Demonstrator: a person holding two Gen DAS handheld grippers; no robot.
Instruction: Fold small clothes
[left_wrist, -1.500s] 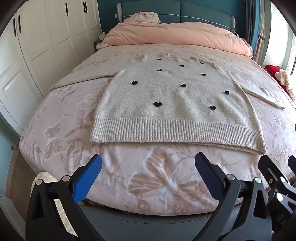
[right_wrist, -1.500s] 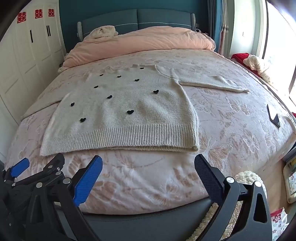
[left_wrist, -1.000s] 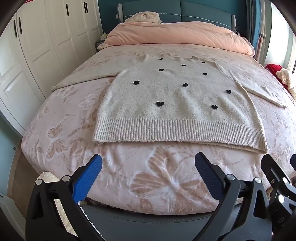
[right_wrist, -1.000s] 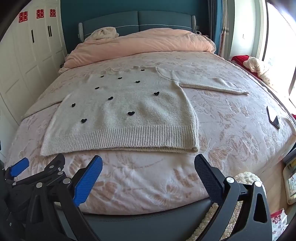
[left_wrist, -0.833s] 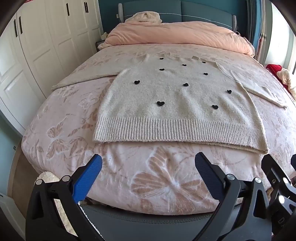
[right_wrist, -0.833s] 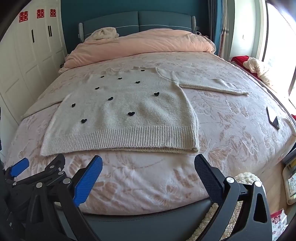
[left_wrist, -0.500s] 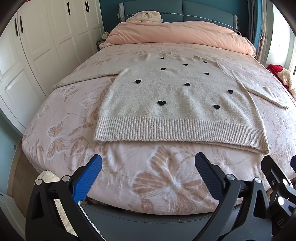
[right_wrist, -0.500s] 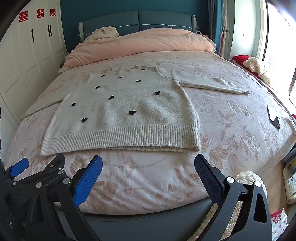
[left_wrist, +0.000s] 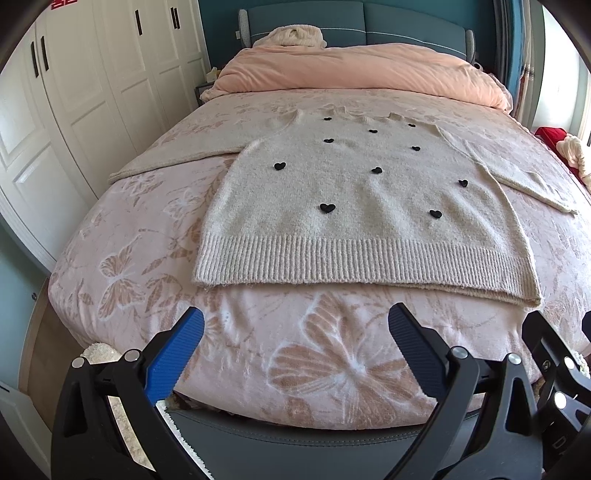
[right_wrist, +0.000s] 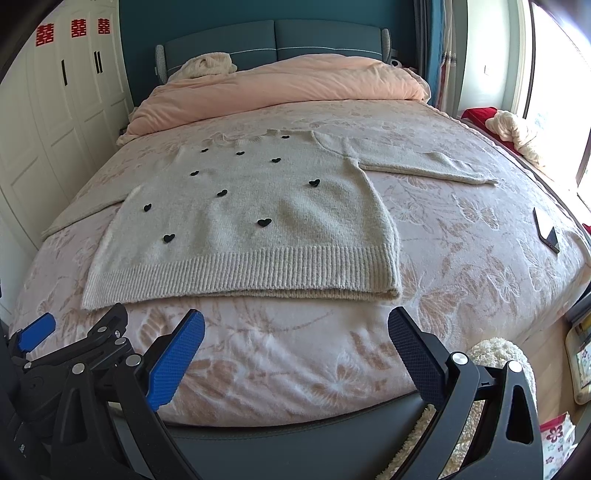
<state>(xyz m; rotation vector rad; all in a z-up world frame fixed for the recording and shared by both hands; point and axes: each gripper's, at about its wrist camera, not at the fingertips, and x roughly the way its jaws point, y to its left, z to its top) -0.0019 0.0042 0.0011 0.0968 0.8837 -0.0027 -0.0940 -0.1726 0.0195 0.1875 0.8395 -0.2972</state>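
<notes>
A cream knit sweater (left_wrist: 354, 206) with small black hearts lies flat, face up, on the bed, both sleeves spread out to the sides; it also shows in the right wrist view (right_wrist: 251, 225). Its ribbed hem faces me. My left gripper (left_wrist: 295, 347) is open and empty over the foot of the bed, short of the hem. My right gripper (right_wrist: 295, 350) is open and empty, also short of the hem, to the right of the left one. The left gripper shows at the lower left of the right wrist view (right_wrist: 74, 343).
The bed (left_wrist: 332, 362) has a pink butterfly-print cover, with a pink duvet (left_wrist: 354, 70) piled at the headboard. White wardrobes (left_wrist: 74, 92) stand on the left. A dark phone-like object (right_wrist: 546, 229) lies near the bed's right edge. A fluffy rug (right_wrist: 495, 354) lies on the floor.
Both grippers have crept slightly forward toward the bed; the sweater looks a little nearer. Both stay open and nothing on the bed has moved.
</notes>
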